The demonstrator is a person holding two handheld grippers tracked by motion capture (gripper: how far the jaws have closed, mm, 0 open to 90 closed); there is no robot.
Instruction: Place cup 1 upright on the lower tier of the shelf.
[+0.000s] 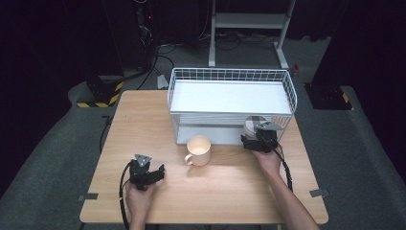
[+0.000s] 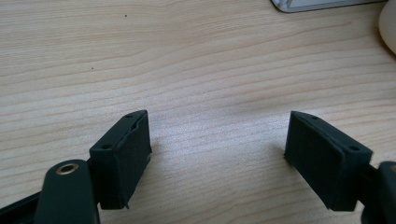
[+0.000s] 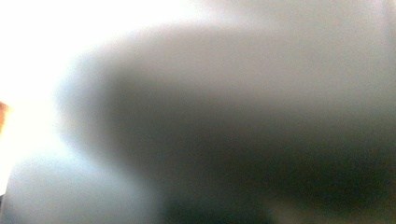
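Jaws of the left gripper [image 1: 152, 173] gape empty – right gripper [image 1: 252, 139], state unclear, meets a grey cup [image 1: 251, 125] – rigid, breakable, gripped by its wall.

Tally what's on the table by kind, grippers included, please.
Cups: 2, a cream mug and a grey cup at the right gripper
Wire racks: 1
Grippers: 2, with the left gripper
Total: 5

The left tongs [image 2: 217, 154] stand wide apart over the bare wooden table [image 2: 196, 70], gripping nothing.
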